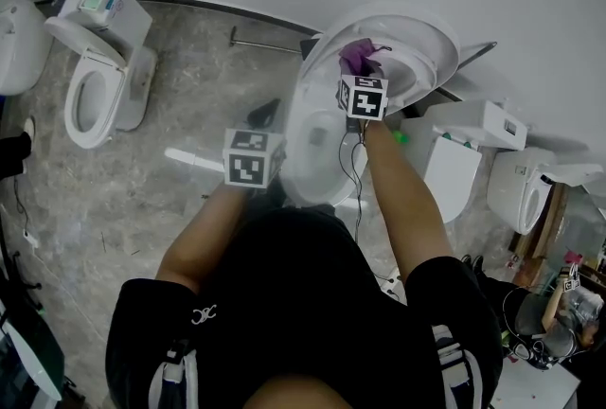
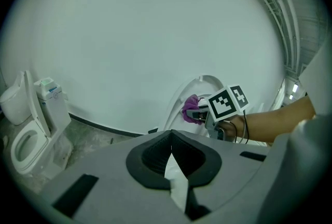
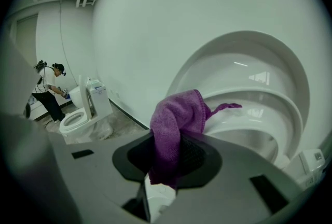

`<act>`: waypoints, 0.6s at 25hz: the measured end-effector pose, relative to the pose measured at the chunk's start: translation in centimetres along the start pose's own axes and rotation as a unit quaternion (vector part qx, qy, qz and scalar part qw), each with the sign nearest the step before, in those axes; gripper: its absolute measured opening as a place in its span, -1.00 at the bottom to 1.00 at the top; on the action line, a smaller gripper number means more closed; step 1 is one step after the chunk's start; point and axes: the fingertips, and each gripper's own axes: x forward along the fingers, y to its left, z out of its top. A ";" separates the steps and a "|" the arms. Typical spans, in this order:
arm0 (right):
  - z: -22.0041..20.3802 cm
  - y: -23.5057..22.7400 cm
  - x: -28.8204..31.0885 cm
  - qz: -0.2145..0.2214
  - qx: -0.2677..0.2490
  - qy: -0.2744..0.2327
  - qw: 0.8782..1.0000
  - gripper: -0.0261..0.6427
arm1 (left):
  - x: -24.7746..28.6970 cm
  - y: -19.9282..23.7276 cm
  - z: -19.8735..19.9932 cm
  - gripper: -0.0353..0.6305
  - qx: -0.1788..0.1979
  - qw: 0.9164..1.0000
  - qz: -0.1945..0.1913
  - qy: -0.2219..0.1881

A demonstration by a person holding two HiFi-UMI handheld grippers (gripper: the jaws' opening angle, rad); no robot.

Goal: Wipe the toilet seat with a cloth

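Right now, at the right gripper (image 3: 168, 146): clamps both jaws on a bunched fold of the purple cloth (image 3: 175, 120), w/ the rest spilling up and fwd past the tips. Prob. pinches it mid-fold to leave a soft loose pad out front for wiping, w/ no hard jaw edge on the porcelain. Aims the cloth's free corner at the toilet seat (image 3: 282, 110), just beside the ring's near rim; can't tell whether touching yet. Works under the upright lid (image 3: 228, 54), tipped back toward the wall (image 3: 155, 15), thereby leaving the seat ring open to a sweep.

At the left gripper (image 2: 171, 139): shuts the jaws tip to tip, nothing between them. Hangs low beside the front of the bowl (image 1: 308, 151), apart from the cloth. Seems parked there to stay clear of the wipe, not needed for it.

Stretches the right forearm (image 1: 402, 199) nearly straight, fwd over the bowl, w/ a thin cable along it. Bends the left forearm (image 1: 199, 237) in closer to the torso, gripper pointing ahead toward the wall.

Beyond: more toilets (image 1: 95, 90) along the wall on the stone-look floor (image 1: 142, 199), none involved.
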 end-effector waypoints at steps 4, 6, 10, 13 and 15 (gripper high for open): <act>-1.1 1.4 0.8 0.016 -0.005 0.020 1.000 -0.63 | 0.6 0.6 -0.3 -0.87 -0.007 1.000 -0.002 0.005; -1.9 1.9 1.5 0.019 -0.003 0.032 0.999 -0.63 | 0.8 0.9 -0.3 -0.87 -0.006 1.000 0.000 0.008; -2.4 1.5 3.2 0.002 0.014 0.040 0.999 -0.63 | 1.4 1.8 -0.3 -0.87 0.010 1.000 0.011 0.014; -2.3 1.4 4.4 -0.016 0.005 0.044 0.999 -0.63 | 1.6 2.9 -0.5 -0.87 0.010 1.000 0.018 0.019; -2.8 1.6 5.1 -0.026 -0.011 0.054 0.998 -0.63 | 1.7 3.7 -0.6 -0.87 0.007 0.999 0.023 0.022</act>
